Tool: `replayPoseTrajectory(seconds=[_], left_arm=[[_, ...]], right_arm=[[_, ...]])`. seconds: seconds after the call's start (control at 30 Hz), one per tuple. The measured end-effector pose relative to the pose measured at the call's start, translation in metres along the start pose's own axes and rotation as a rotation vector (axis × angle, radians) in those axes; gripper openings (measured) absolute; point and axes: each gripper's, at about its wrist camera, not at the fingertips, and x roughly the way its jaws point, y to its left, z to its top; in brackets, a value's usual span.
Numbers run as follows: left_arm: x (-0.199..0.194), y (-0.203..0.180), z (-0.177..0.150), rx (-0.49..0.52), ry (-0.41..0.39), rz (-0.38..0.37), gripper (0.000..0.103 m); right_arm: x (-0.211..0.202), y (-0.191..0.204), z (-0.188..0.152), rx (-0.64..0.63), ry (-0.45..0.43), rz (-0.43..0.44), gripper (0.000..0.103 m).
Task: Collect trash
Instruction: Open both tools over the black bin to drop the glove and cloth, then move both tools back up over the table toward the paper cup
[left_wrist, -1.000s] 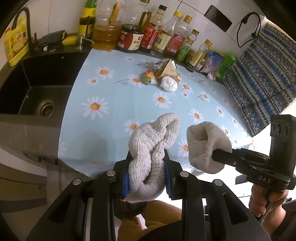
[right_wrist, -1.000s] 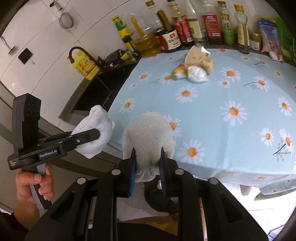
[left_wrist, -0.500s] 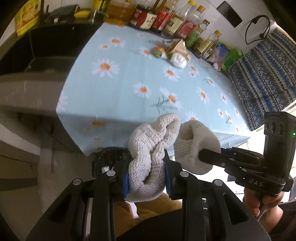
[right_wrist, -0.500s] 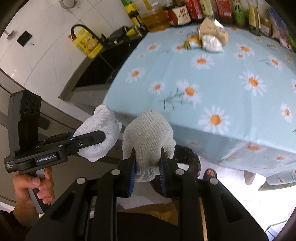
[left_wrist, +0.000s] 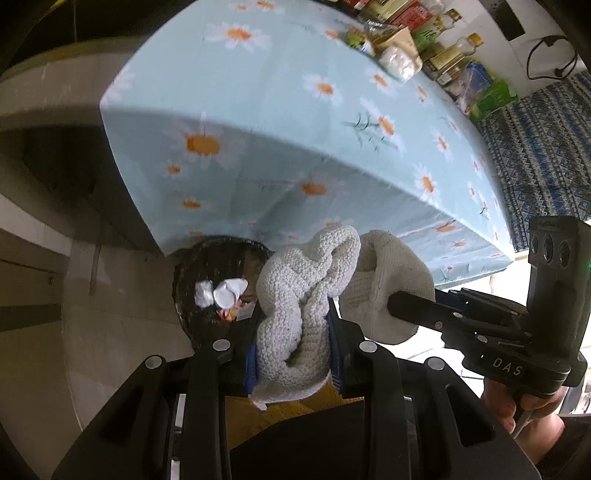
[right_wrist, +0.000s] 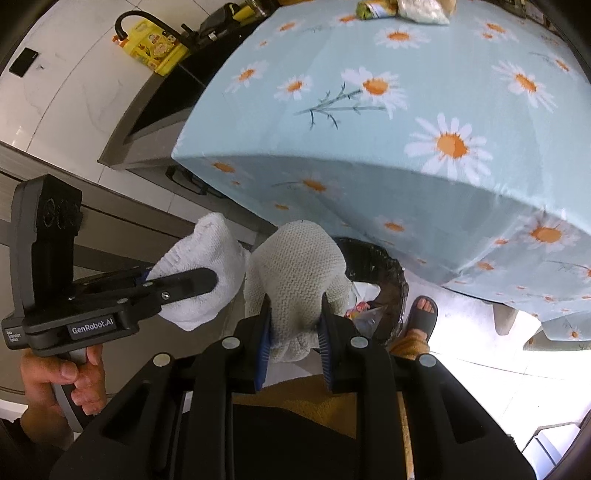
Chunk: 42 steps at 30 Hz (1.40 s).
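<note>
Both black grippers were clamped on knitted white cloth covers, the left gripper (left_wrist: 293, 354) and the right gripper (right_wrist: 295, 325). Below them a round black-lined bin (left_wrist: 207, 266) already held white scraps (left_wrist: 221, 291). Far beyond, crumpled wrappers (left_wrist: 384, 51) remained on the daisy-print tablecloth (right_wrist: 461, 74).

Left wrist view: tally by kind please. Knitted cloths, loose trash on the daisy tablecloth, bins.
White knitted cloths: 2
Green-yellow wrapper: 1
Brown paper carton: 1
Clear plastic bag of white stuff: 1
Black trash bin: 1
Total: 6
</note>
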Motion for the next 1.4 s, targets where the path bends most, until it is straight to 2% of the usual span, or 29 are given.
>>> replayPoseTrajectory(seconds=[0.17,0.23,0.3,0.37,0.47,0.97,1.4], left_arm=[[0.010,0.004,-0.003,-0.020,0.029,0.002,0.029],[0.013,0.006,-0.003,-0.031,0.036,0.007,0.031],[0.015,0.008,-0.001,-0.043,0.043,0.018,0.042],[0.016,0.008,0.001,-0.048,0.048,0.019,0.045],[0.016,0.008,0.004,-0.051,0.048,0.027,0.048],[-0.010,-0.002,0.022,-0.009,-0.012,0.024,0.048],[-0.052,-0.033,0.042,0.095,-0.105,-0.022,0.049]], right_arm=[[0.009,-0.005,-0.003,0.006,0.025,0.000,0.025],[0.013,-0.007,-0.002,0.014,0.032,-0.005,0.032],[0.014,-0.010,0.000,0.026,0.037,-0.002,0.037],[0.013,-0.011,0.001,0.034,0.039,-0.004,0.043],[0.009,-0.013,0.003,0.040,0.030,0.002,0.044],[-0.029,-0.013,0.014,0.052,-0.063,-0.032,0.044],[-0.092,-0.010,0.017,0.072,-0.230,-0.090,0.046]])
